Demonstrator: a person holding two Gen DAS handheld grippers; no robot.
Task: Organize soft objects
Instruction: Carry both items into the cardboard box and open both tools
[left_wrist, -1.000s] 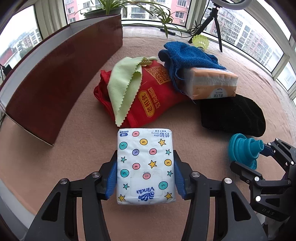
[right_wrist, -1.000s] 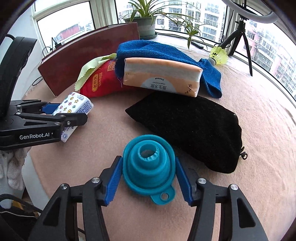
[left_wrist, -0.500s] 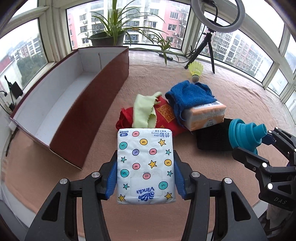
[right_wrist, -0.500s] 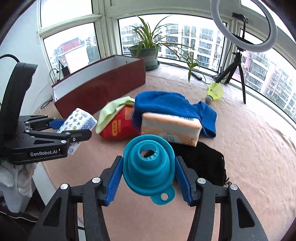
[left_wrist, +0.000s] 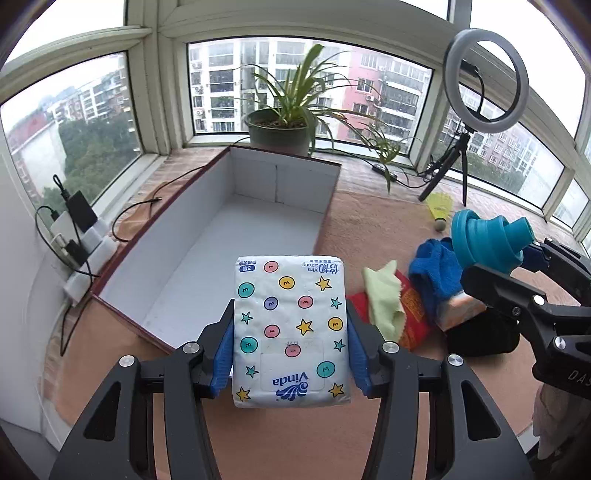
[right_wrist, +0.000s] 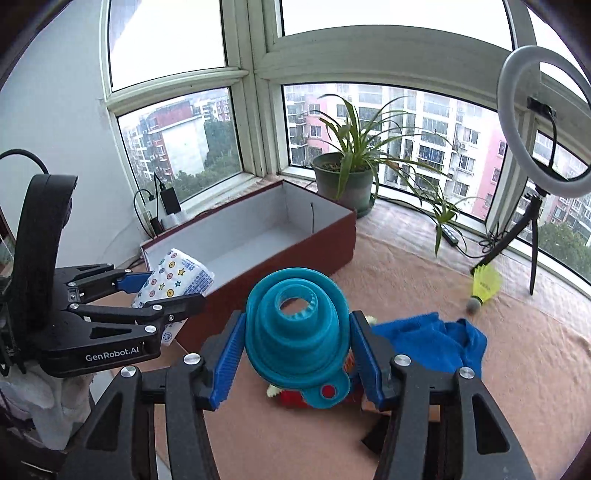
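My left gripper is shut on a white Vinda tissue pack with coloured dots and stars, held in the air near the front corner of the open red box. It also shows in the right wrist view. My right gripper is shut on a teal collapsible funnel, held above the pile; the funnel also shows in the left wrist view. On the table lie a red bag, a light green cloth, a blue towel, an orange tissue pack and a black pouch.
The box is white inside, with nothing in it. A potted plant stands behind it. A ring light on a tripod and a yellow shuttlecock are at the back right. Chargers and cables lie on the left sill.
Both grippers have risen well above the table with their objects. The view now looks down into the open box, and the pile looks smaller and farther.
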